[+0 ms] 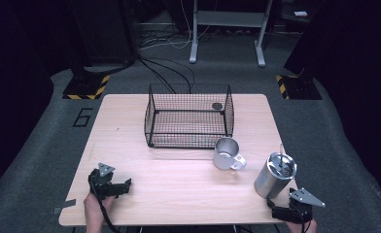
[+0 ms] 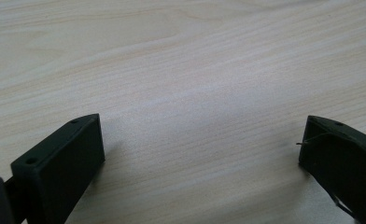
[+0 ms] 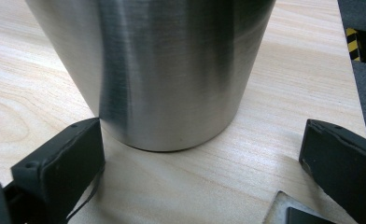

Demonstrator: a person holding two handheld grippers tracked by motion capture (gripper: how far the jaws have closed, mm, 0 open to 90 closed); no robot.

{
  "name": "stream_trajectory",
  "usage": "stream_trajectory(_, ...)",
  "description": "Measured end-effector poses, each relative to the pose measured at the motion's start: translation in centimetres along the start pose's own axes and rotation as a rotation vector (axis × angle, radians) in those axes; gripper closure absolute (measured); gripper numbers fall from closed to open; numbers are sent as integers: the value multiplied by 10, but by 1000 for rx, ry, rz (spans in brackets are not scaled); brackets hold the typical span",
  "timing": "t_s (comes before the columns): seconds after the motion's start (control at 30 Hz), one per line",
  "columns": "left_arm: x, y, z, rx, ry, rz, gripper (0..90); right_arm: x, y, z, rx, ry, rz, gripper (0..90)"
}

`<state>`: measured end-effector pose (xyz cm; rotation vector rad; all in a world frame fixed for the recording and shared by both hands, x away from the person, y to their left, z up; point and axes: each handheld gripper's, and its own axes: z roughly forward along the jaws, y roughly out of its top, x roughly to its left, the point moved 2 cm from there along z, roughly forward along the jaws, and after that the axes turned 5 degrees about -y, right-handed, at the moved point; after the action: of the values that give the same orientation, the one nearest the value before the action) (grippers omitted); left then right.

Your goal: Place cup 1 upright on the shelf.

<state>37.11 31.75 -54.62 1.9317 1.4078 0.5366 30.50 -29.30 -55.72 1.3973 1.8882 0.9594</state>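
Table (image 1: pixel 179 189): pale blond wood with fine straight grain, seen close in both gripper views. Tumbler (image 1: pixel 274 175): brushed silver steel, vertical sheen bands down its wall in the right gripper view. Mug (image 1: pixel 226 154): silver metal, matching handle. Basket (image 1: pixel 188 116): black wire, square grid mesh. Left gripper (image 1: pixel 126 184) and right gripper (image 1: pixel 272 209): matt black, each topped by a grey plate. Floor: dark grey carpet; two yellow-and-black hazard-striped bases; a black "6" marking

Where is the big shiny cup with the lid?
In the high view the tall steel tumbler stands at the table's near right corner, just ahead of the open right gripper, with the small handled mug to its left.
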Motion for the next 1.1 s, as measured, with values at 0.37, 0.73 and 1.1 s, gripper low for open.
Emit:
stream_trajectory(0.37, -1, 0, 0, -5, 13, -3, 3, 2, 1, 0, 8, -8, 7, 0)
stream_trajectory(0.73, -1, 0, 0, -4, 13, -3, 3, 1, 2, -4, 32, -50, 8, 0)
stream_trajectory(1.1, -1, 0, 1, -5, 12, -5, 4, 9, 21, -22, -4, 25, 10, 0)
